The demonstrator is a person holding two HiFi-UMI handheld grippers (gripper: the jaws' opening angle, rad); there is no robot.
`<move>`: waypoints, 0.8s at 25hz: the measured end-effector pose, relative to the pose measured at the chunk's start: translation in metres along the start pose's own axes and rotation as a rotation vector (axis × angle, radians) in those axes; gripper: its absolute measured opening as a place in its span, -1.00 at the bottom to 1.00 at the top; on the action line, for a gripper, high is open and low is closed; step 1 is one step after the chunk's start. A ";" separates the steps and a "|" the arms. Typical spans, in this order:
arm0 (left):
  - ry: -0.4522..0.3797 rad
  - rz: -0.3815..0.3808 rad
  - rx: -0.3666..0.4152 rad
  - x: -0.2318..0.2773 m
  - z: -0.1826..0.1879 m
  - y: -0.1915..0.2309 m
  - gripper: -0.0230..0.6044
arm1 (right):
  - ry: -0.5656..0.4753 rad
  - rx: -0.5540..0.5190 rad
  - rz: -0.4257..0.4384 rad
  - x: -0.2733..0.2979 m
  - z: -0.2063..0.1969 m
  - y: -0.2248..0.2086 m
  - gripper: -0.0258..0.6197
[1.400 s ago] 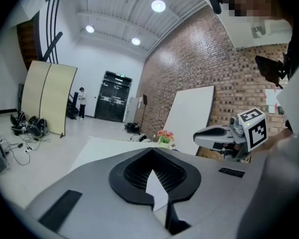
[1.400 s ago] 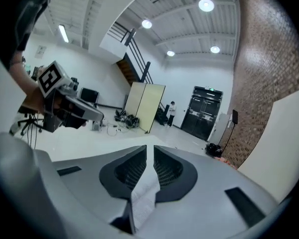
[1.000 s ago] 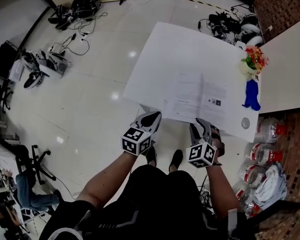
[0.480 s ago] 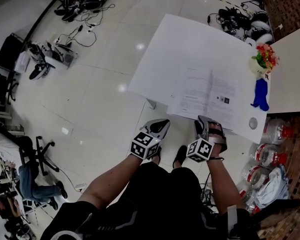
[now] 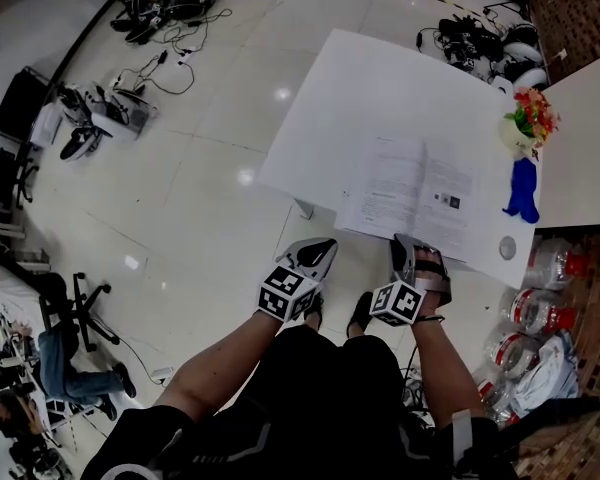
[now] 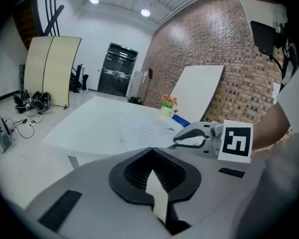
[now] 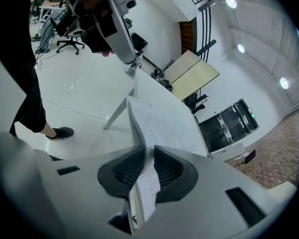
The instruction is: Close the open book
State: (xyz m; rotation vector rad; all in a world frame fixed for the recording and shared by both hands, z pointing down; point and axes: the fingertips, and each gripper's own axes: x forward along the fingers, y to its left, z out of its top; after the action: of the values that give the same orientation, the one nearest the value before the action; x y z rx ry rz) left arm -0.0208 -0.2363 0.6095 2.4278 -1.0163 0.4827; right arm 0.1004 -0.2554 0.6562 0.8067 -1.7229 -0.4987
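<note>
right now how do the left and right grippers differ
The right gripper has just been closing its fingers on a page of the book; the left gripper's fingers meet on nothing. The right gripper reaches the table's edge; the left gripper sits short of it. Both carry marker cubes.

Left hand-held gripper [image 6: 150, 152] jaws together; right hand-held gripper [image 7: 148, 151] jaws just closing on page [image 7: 162, 126].

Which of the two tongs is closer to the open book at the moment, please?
Right. The right tongs have just been closing on a page of the book, at its near edge; the left tongs hang short of the table, left of the book.
</note>
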 end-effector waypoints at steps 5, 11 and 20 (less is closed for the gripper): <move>-0.004 -0.005 0.014 -0.003 0.004 0.004 -0.94 | -0.056 0.184 -0.027 -0.010 0.001 -0.003 -0.78; -0.036 -0.072 0.011 -0.001 0.020 -0.008 -0.94 | -0.134 0.506 -0.057 -0.025 -0.009 -0.019 -0.83; -0.063 -0.135 -0.010 -0.003 0.034 -0.020 -0.94 | -0.309 1.300 -0.012 -0.033 -0.047 -0.023 -0.86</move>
State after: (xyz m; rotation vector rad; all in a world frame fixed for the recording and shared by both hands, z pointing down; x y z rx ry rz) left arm -0.0032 -0.2404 0.5744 2.4963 -0.8700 0.3557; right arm 0.1563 -0.2438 0.6325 1.6790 -2.2661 0.6465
